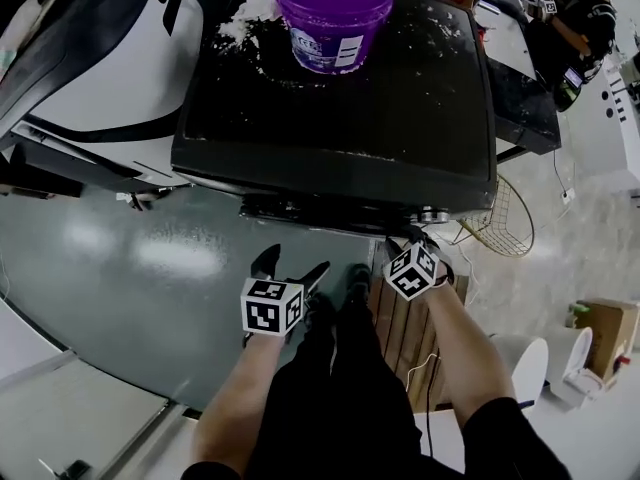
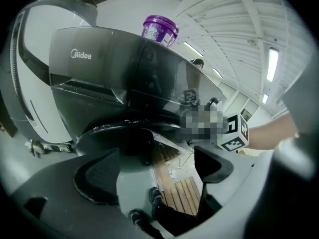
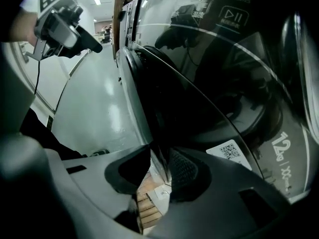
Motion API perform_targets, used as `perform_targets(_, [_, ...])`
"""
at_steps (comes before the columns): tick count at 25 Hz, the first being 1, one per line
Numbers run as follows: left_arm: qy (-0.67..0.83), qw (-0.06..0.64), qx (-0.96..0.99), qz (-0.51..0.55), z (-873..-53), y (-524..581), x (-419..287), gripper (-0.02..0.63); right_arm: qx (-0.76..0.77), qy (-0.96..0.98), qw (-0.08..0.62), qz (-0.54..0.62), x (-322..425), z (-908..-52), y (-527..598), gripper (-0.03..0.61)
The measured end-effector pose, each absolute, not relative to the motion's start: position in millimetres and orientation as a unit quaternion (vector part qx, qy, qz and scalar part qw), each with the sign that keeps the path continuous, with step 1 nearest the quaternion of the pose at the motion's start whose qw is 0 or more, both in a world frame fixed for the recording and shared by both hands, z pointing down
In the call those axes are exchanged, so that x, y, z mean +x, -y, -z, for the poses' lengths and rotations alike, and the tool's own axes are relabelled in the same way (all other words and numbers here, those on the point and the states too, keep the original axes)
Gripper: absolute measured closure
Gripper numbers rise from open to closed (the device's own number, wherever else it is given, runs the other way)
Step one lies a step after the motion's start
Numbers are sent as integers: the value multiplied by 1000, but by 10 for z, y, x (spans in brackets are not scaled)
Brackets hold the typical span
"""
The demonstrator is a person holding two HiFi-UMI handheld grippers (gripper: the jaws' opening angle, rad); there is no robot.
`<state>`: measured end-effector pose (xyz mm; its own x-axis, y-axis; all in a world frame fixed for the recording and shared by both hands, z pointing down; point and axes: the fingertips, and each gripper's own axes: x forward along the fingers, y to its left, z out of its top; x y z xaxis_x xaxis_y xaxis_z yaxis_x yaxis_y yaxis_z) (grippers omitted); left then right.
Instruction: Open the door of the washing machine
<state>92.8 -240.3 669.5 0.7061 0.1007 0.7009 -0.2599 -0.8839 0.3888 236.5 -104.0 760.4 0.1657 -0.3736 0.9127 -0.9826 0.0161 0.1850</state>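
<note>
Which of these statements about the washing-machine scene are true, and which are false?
1. A purple bucket stands on top of the washing machine. True.
2. The left gripper grips the door. False: its jaws stand apart with nothing between them.
3. The door's edge sits between the jaws of the right gripper. True.
4. The washing machine under the purple bucket is white. False: it is dark, nearly black.

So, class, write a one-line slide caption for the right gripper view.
Right tool gripping the edge of the washing machine door, beside a QR sticker.
</note>
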Motion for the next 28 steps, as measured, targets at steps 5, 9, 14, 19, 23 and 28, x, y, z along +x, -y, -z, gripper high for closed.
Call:
perform_targets(5, [49, 240, 890, -385, -6713, 2360, 706, 122, 580, 562, 485, -334, 2351, -7667, 1027, 451])
perform_targets(9, [68, 242, 890, -381, -6733, 2468, 640, 123, 573, 559, 505, -323, 2357, -7693, 1033, 449])
perform_targets(14, [90, 234, 898, -362, -6688, 2459, 674, 123, 595, 546, 494, -323, 2348, -7673, 1069, 454])
perform_targets(19, [107, 233, 900, -352, -6623, 2322, 634, 123, 597, 554, 475, -334, 2342, -7648, 1052, 460])
perform_targets(23, [113, 233, 898, -356, -6600, 2194, 598, 123, 592, 567, 468, -331, 2336, -7636, 1042, 465])
perform_targets(28, [122, 234, 894, -361, -6604, 2108, 555, 123, 595, 573, 451, -339, 2337, -7625, 1046, 466])
